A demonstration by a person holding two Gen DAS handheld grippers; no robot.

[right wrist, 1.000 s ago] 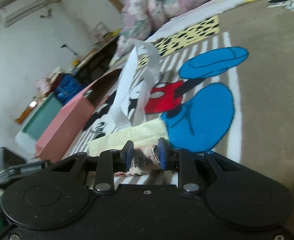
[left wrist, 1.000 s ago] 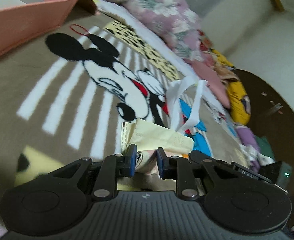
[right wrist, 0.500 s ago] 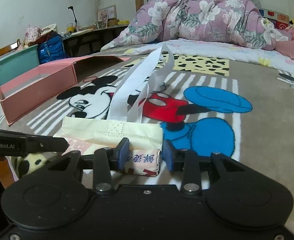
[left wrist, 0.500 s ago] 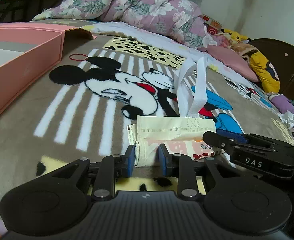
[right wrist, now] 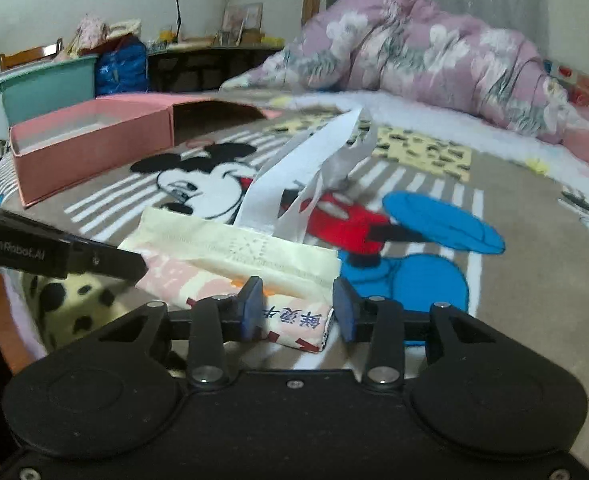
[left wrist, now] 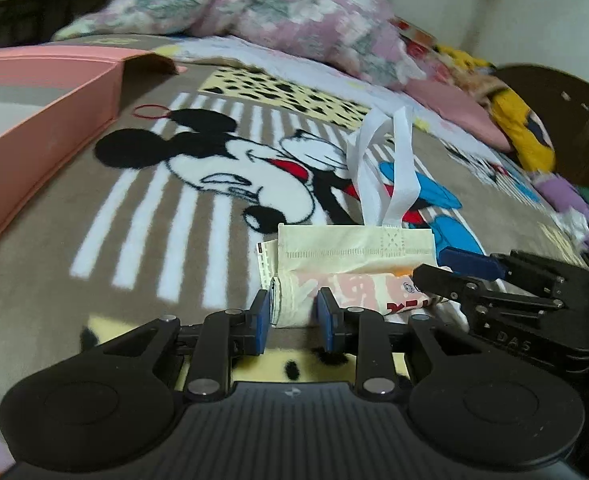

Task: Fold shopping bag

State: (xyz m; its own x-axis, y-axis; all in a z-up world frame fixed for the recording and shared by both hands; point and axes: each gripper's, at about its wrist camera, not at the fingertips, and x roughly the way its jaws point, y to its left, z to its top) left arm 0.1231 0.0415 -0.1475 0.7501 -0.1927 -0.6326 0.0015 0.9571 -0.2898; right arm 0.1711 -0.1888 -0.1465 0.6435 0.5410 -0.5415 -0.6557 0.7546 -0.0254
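1. While the cream fabric shopping bag (left wrist: 354, 258) lies rolled into a short, fat bundle on the brown cartoon-mouse fleece blanket (left wrist: 94, 208), the fold looks close to its end; my reading is that the step in hand is letting go of the finished bundle.
2. The left gripper (left wrist: 294, 318) stands at the bundle's left end with its blue pads either side of the cloth; a sliver of gap shows beside each pad, so the jaws are parted and appear not to be pinching anything.
3. The right gripper (right wrist: 296, 312) stands at the bundle's other end, jaws parted wider than the cloth between them (the right pad sits clearly off the fabric), so it holds nothing.
4. The next move, as I judge it, calls for drawing both tools straight back from the bundle without dragging its ends, since the roll could spring loose; the long handles may also need tucking.
5. The bundle shows a pale cream outer layer with a stitched cross on top, and beneath it a pinkish printed layer with red and blue characters at the near edge.
6. Two white ribbon-like handles (right wrist: 294, 184) rise from the far side of the bundle, looping up and away over the blanket, unfolded.
7. A pink shallow cardboard box (right wrist: 90, 144) sits well to the left of the bundle, and a heaped floral purple duvet (right wrist: 434, 56) lies far beyond it.
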